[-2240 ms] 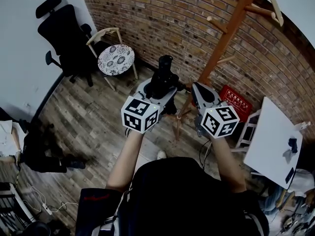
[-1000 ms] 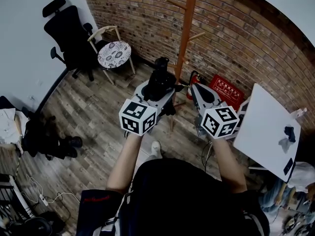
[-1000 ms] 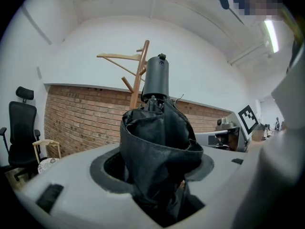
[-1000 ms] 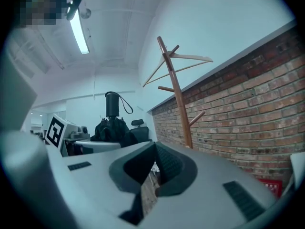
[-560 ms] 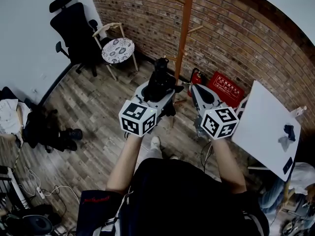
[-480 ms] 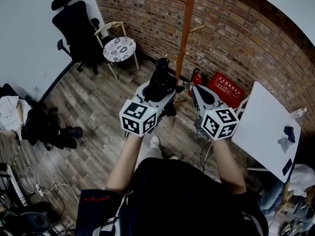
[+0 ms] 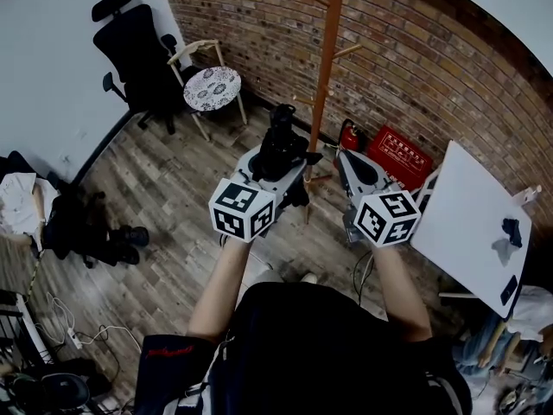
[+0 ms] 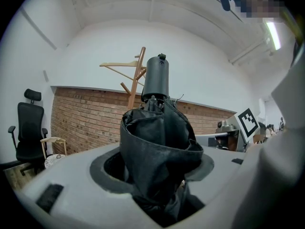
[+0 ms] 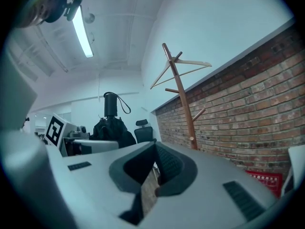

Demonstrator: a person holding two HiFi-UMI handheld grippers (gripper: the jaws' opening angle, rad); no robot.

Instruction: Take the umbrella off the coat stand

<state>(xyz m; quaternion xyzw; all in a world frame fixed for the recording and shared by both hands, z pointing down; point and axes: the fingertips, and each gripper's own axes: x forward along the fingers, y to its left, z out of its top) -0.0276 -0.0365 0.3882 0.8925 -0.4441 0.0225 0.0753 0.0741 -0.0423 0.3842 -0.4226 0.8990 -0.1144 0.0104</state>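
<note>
1. Coat stand: pole stands close in front of the brick wall, little room behind. Pegs jut out both sides of the pole, hanger up top, so no clean pass tight along it.
2. Right of stand, low: fire extinguisher and red crate against the wall, then the white counter. Tight.
3. Left of stand: bare floor, then a wooden chair and a black office chair further out.
4. Near side of stand: umbrella, upright in the left gripper, sits just short of the pole. Right gripper beside it, clear of the pegs.
</note>
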